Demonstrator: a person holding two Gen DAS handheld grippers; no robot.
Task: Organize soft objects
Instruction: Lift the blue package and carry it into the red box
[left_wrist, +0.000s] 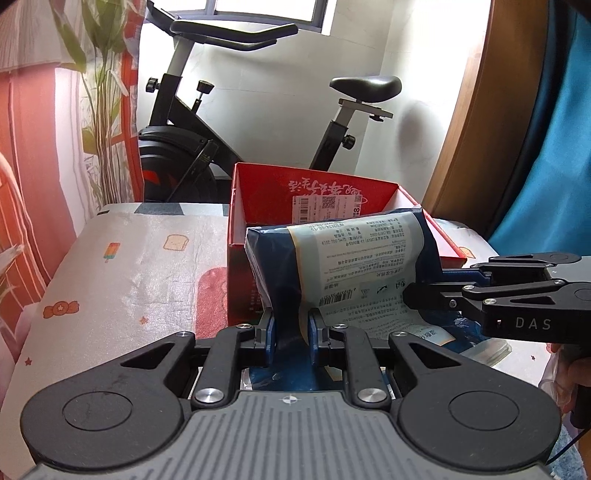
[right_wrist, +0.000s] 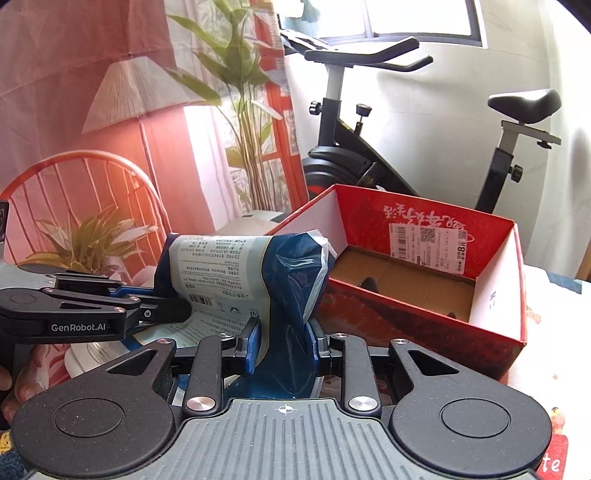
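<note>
A soft dark-blue plastic pack (left_wrist: 343, 266) with a pale printed label hangs bent between both grippers, just in front of an open red cardboard box (left_wrist: 314, 188). My left gripper (left_wrist: 291, 332) is shut on the pack's left end, the blue pads pinching the film. My right gripper (right_wrist: 282, 341) is shut on the other end of the same pack (right_wrist: 258, 273). In the left wrist view the right gripper (left_wrist: 428, 295) reaches in from the right; the left gripper (right_wrist: 173, 314) shows at the left of the right wrist view. The box (right_wrist: 424, 306) shows a brown cardboard floor.
The box stands on a table with a pale cloth (left_wrist: 140, 266) printed with sweets and toast. An exercise bike (left_wrist: 192, 147) stands behind the table. A curtain (left_wrist: 55, 147) hangs at the left, a wooden door frame (left_wrist: 465, 122) at the right. A hand (right_wrist: 22, 376) holds the left gripper.
</note>
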